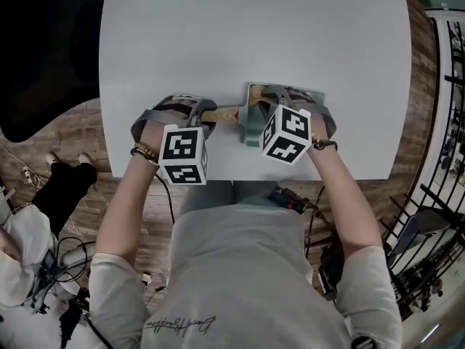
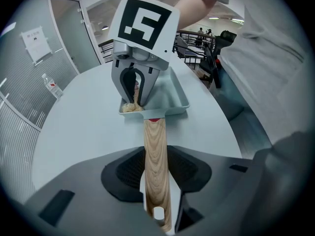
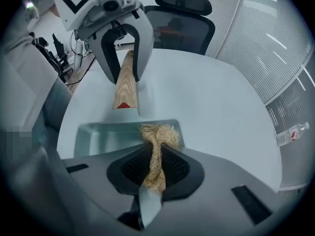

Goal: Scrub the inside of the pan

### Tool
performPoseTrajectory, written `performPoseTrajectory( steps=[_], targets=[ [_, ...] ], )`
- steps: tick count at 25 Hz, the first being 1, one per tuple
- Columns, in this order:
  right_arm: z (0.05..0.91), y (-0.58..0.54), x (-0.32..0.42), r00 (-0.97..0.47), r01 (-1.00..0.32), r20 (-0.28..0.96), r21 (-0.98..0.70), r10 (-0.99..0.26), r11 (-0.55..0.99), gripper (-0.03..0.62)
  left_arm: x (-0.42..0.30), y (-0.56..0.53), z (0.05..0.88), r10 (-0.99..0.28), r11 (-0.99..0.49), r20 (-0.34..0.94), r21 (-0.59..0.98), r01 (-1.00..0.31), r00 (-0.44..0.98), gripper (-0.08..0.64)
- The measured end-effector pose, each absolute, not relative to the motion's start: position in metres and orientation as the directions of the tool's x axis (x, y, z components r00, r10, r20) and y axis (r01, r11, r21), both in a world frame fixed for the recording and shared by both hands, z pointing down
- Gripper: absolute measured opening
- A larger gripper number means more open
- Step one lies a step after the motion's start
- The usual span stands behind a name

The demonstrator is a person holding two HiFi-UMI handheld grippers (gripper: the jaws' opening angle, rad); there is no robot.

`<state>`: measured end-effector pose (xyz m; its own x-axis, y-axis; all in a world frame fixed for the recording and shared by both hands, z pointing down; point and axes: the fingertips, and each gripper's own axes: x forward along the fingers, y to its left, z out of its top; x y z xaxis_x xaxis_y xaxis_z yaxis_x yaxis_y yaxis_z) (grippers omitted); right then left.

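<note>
Left claw (image 2: 156,178) clamps wooden handle (image 2: 154,139); right claw (image 3: 155,170) pinches scrubber (image 3: 158,133) in pan (image 3: 103,137) corner (near table (image 1: 254,42) front edge).

the surface (image 1: 254,35) lies open beyond and beside the pan (image 1: 251,126); a chair (image 3: 182,18) stands at its far edge.

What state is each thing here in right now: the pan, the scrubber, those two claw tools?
Pale green rectangular pan with wooden handle: open side up on the white table.
Tan fibre scrubber: clamped, tip inside the pan.
Left gripper: closed on the handle.
Right gripper: closed on the scrubber.
</note>
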<state>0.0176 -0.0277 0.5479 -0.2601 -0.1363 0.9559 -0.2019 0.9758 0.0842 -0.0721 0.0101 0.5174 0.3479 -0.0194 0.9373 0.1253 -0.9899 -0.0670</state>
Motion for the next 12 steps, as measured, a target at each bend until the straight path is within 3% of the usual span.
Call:
performPoseTrajectory(
  steps=[12],
  targets=[
    [0.548,-0.019,0.018,-0.232,-0.157,0.972,-0.003,-0.034,0.988,0.064,-0.072,0.005,0.519,-0.031,-0.995,0.946,-0.058,0.076,0.322,0.149]
  ],
)
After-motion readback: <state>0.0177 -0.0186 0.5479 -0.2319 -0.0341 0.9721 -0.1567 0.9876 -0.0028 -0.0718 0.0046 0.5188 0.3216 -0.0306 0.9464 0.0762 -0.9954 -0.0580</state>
